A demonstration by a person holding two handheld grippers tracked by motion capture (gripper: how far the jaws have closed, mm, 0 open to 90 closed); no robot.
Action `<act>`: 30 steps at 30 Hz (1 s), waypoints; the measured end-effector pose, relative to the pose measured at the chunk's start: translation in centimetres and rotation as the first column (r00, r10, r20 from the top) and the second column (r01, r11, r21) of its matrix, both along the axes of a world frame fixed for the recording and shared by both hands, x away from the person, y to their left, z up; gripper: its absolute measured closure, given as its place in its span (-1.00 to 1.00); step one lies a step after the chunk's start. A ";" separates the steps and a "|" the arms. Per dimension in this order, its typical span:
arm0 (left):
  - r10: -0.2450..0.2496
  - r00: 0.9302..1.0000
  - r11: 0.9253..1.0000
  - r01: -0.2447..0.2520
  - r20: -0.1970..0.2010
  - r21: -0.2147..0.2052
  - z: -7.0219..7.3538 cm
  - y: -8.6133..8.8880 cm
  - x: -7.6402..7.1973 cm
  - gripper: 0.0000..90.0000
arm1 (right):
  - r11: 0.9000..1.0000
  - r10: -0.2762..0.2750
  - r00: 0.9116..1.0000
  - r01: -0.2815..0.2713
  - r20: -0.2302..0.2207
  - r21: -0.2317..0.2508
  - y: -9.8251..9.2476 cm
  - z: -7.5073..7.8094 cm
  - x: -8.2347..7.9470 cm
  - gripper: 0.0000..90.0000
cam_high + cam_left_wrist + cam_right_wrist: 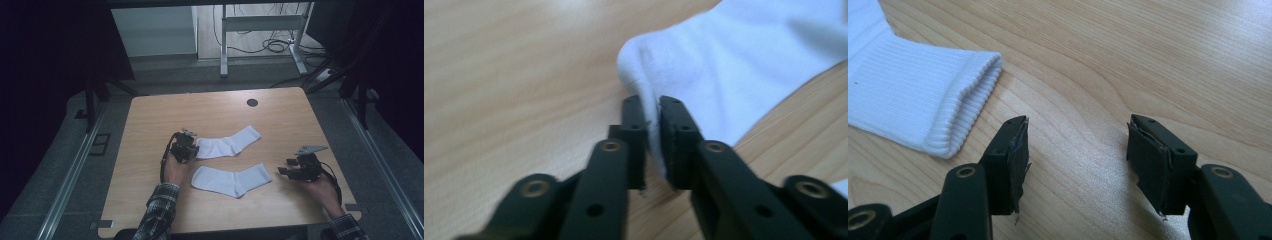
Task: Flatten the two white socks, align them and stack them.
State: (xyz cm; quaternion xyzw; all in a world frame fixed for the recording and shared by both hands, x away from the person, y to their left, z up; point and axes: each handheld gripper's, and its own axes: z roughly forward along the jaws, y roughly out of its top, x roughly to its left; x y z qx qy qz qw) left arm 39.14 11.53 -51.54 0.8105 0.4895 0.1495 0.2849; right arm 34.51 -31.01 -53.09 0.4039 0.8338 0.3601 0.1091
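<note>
High view: two white socks lie on the wooden table (150, 115). The far sock (227, 144) stretches from the middle of the frame toward the upper right; the near sock (231, 180) lies just below it, apart from it. The left tongs (192, 148) sit at the far sock's left end, its toe. The right tongs (286, 167) rest at the right of the frame, near the near sock's cuff but clear of it.

Left gripper view: the left tongs (653, 132) are nearly closed, with a thin fold of the far sock's (744, 70) toe pinched between the pads at the centre of the frame. The rest of the sock spreads to the upper right, lying on the table (514, 75).

Right gripper view: the right tongs (1078, 150) stand open over bare table (1148, 60), holding nothing. The ribbed cuff of the near sock (913, 100) lies at the upper left, just beside the left-hand pad, not touching it.

The step in hand looks like taking hold of the far sock by its toe, probably to pair or stack the socks. The next move likely calls for a firm pinch before lifting, while the right tongs would need to shift toward a cuff and close on it.
</note>
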 end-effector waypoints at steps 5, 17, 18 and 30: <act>0.049 0.992 0.999 -0.047 0.114 -0.023 0.0 0.5 -0.9 -0.14 | 0.999 0.005 1.000 -0.004 0.022 -0.034 0.3 0.0 -0.2 -0.08; 0.057 0.988 0.998 -0.055 0.142 -0.020 -2.8 1.2 -1.6 -0.32 | 0.998 -0.001 0.999 0.005 0.049 -0.070 1.0 -0.1 -0.5 -0.20; 0.064 0.990 0.997 -0.059 0.126 -0.044 -2.8 1.5 -1.5 -0.32 | 0.998 -0.001 0.999 0.005 0.049 -0.070 1.0 -0.1 -0.5 -0.20; 0.068 0.992 0.996 -0.062 0.105 -0.063 -2.9 1.9 -1.3 -0.37 | 0.997 -0.018 0.999 0.020 0.031 -0.076 1.1 0.0 -0.4 -0.18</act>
